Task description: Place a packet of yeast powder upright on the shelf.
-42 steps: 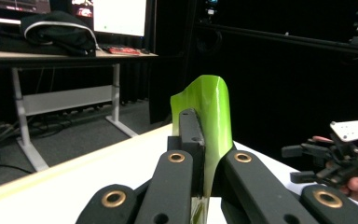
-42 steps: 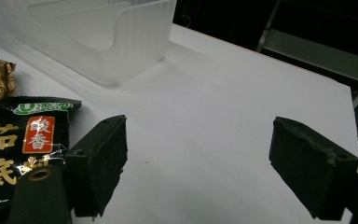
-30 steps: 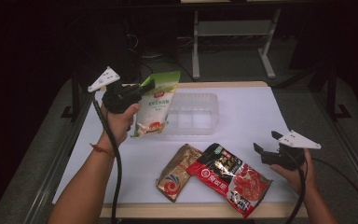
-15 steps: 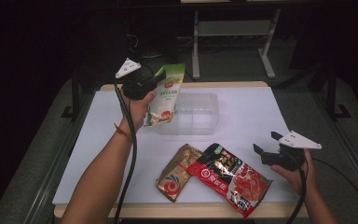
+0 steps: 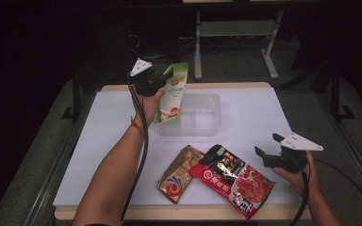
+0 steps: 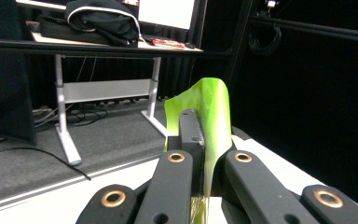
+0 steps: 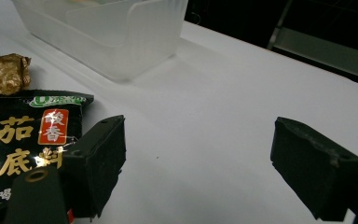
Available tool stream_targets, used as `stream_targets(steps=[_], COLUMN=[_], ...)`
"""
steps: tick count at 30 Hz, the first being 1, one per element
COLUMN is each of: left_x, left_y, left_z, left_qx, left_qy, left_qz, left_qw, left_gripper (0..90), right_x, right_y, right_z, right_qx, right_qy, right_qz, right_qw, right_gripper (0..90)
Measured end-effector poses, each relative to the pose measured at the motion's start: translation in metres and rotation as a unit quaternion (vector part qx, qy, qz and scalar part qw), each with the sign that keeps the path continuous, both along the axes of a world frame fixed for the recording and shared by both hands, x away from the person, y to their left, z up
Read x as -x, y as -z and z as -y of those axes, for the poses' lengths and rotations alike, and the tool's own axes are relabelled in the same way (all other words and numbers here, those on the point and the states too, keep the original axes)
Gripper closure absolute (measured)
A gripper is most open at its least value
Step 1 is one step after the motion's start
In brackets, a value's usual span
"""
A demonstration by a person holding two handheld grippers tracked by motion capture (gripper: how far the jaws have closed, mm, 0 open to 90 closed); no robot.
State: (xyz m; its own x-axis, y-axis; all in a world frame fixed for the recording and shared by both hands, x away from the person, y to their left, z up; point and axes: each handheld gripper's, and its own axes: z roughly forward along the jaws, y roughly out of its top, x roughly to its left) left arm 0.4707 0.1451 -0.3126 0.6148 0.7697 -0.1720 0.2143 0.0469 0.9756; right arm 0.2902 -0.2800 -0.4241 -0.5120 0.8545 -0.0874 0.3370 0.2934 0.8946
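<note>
**Green pouch held above the clear container**

The left gripper [image 5: 166,77] is clenched on the top edge of the green pouch [image 5: 172,94], which hangs upright over the left end of the clear container [image 5: 202,115] at the far side of the worktop [image 5: 264,113]. The right gripper [image 5: 267,149] is released with jaws wide apart, near the right edge, just beside the red and black packet [image 5: 233,176]. A gold packet [image 5: 176,174] lies to its left, touching it.
</note>
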Motion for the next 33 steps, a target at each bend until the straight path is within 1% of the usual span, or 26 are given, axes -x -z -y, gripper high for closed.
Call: stream_targets(steps=[1, 2, 4, 6, 7, 8, 9, 11, 13, 14, 16, 18, 19, 20, 21, 22, 23, 24, 25, 26, 28, 32, 33], left_x=[-0.003, -0.003, -0.007, -0.009, -0.009, -0.010, -0.009, -0.008, -0.006, -0.004, 0.000, 0.005, 0.010, 0.010, 0.013, 0.017, 0.017, 0.022, 0.022, 0.024, 0.026, 0.031, 0.033], left_y=[0.003, 0.003, 0.007, 0.012, 0.014, 0.019, 0.022, 0.025, 0.030, 0.031, 0.033, 0.033, 0.033, 0.033, 0.034, 0.039, 0.039, 0.045, 0.045, 0.048, 0.050, 0.056, 0.059], left_z=[0.002, 0.002, 0.001, -0.001, -0.002, -0.004, -0.004, -0.005, -0.006, -0.007, -0.007, -0.009, -0.011, -0.011, -0.013, -0.015, -0.015, -0.019, -0.019, -0.023, -0.024, -0.030, -0.034], left_qx=[0.001, 0.001, 0.011, 0.019, 0.027, 0.023, 0.018, 0.020, 0.020, 0.016, 0.000, -0.008, -0.025, -0.025, -0.036, -0.056, -0.056, -0.050, -0.050, -0.049, -0.053, -0.051, -0.044], left_qy=[-0.006, -0.006, -0.008, -0.012, -0.010, -0.006, -0.003, 0.000, 0.010, 0.016, 0.027, 0.037, 0.042, 0.042, 0.045, 0.049, 0.049, 0.050, 0.050, 0.053, 0.054, 0.057, 0.061], left_qz=[0.000, 0.000, 0.002, 0.000, 0.000, 0.004, 0.003, 0.002, 0.001, 0.002, 0.006, 0.012, 0.011, 0.011, 0.012, 0.008, 0.008, 0.007, 0.007, 0.003, 0.004, 0.003, 0.000], left_qw=[1.0000, 1.0000, 0.9999, 0.9997, 0.9996, 0.9997, 0.9998, 0.9998, 0.9997, 0.9997, 0.9996, 0.9992, 0.9987, 0.9987, 0.9983, 0.9972, 0.9972, 0.9975, 0.9975, 0.9974, 0.9972, 0.9971, 0.9972], left_gripper=[90.0, 90.0, 90.0, 90.0, 90.0, 90.0, 90.0, 90.0, 90.0, 89.9, 89.9, 89.8, 89.8, 89.9, 89.9, 89.9, 89.9, 89.9, 89.8, 89.8, 89.8, 89.5, 89.5], right_x=[0.000, 0.000, 0.000, 0.000, 0.000, 0.000, 0.000, 0.000, 0.000, 0.000, 0.000, 0.000, -0.001, -0.001, -0.001, -0.001, -0.001, -0.001, -0.001, 0.000, -0.001, -0.001, -0.001], right_y=[0.001, 0.001, 0.001, 0.002, 0.001, 0.001, 0.001, 0.002, 0.002, 0.002, 0.002, 0.002, 0.002, 0.002, 0.002, 0.002, 0.002, 0.002, 0.002, 0.002, 0.002, 0.003, 0.004], right_z=[0.000, 0.000, 0.000, 0.000, -0.001, -0.001, -0.001, -0.001, -0.002, -0.002, -0.002, -0.003, -0.004, -0.004, -0.004, -0.005, -0.005, -0.006, -0.006, -0.007, -0.007, -0.009, -0.010], right_qx=[0.001, 0.002, 0.002, 0.003, 0.004, 0.004, 0.004, 0.004, 0.006, 0.007, 0.006, 0.008, 0.010, 0.010, 0.011, 0.013, 0.013, 0.014, 0.014, 0.015, 0.017, 0.020, 0.024], right_qy=[0.000, 0.001, 0.001, -0.001, -0.003, -0.003, -0.003, -0.004, -0.004, -0.005, -0.005, -0.006, -0.008, -0.008, -0.009, -0.008, -0.009, -0.009, -0.009, -0.009, -0.010, -0.013, -0.015], right_qz=[-0.001, -0.002, -0.002, -0.004, -0.002, -0.001, -0.001, -0.001, -0.002, -0.001, -0.002, -0.003, -0.003, -0.003, -0.004, -0.004, -0.005, -0.006, -0.006, -0.006, -0.007, -0.010, -0.011], right_qw=[1.0000, 1.0000, 1.0000, 1.0000, 1.0000, 1.0000, 1.0000, 1.0000, 1.0000, 1.0000, 1.0000, 0.9999, 0.9999, 0.9999, 0.9999, 0.9999, 0.9999, 0.9998, 0.9998, 0.9998, 0.9998, 0.9997, 0.9995], right_gripper=[17.3, 17.4, 17.3, 17.3, 17.3, 17.4, 17.3, 17.3, 17.3, 17.4, 17.3, 17.4, 17.3, 17.3, 17.4, 17.4, 17.3, 17.4, 17.4, 17.4, 17.3, 17.3, 17.3])
